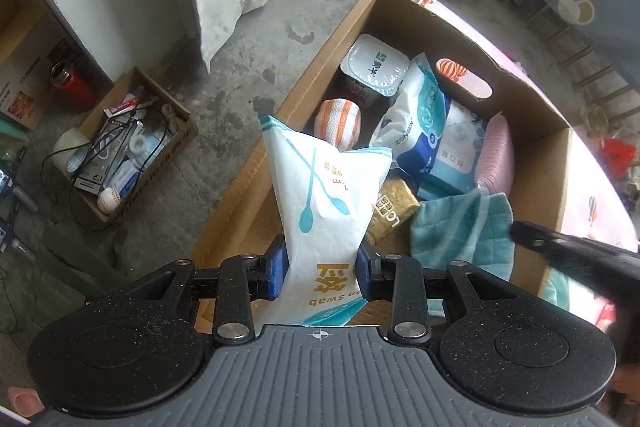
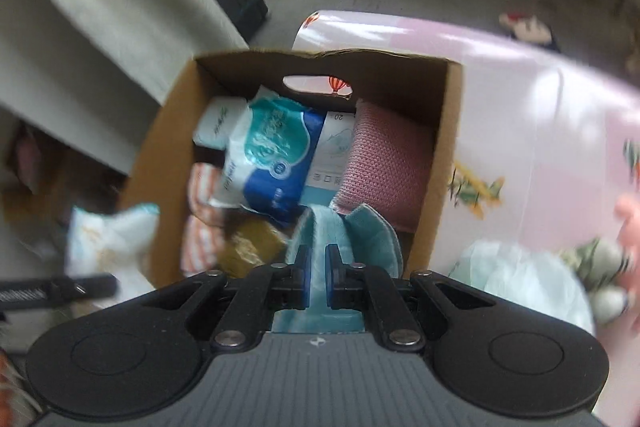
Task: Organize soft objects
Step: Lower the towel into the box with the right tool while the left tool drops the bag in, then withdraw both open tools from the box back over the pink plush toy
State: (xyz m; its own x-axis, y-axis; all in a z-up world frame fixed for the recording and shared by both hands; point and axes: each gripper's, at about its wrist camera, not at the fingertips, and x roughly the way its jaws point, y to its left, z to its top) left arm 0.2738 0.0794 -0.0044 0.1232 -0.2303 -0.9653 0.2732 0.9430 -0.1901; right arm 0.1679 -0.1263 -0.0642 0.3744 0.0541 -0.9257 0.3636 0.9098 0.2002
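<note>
Left gripper (image 1: 322, 273) clamps the white cotton swab bag (image 1: 320, 203), holding it above the near left edge of the cardboard box (image 1: 320, 55). Right gripper (image 2: 316, 277) pinches the teal cloth (image 2: 360, 235) just inside the box's near end. Beyond lie a blue-white pack (image 2: 272, 155), pink knit roll (image 2: 384, 159) and, farthest, a white tub (image 1: 376, 67).

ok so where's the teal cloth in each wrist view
Left wrist: teal cloth lower right, in the cardboard box's near corner, under the right gripper's tip.
Right wrist: teal cloth bottom centre, pinched by the right gripper.
Shared landmark: pink knitted roll just beyond it.
</note>
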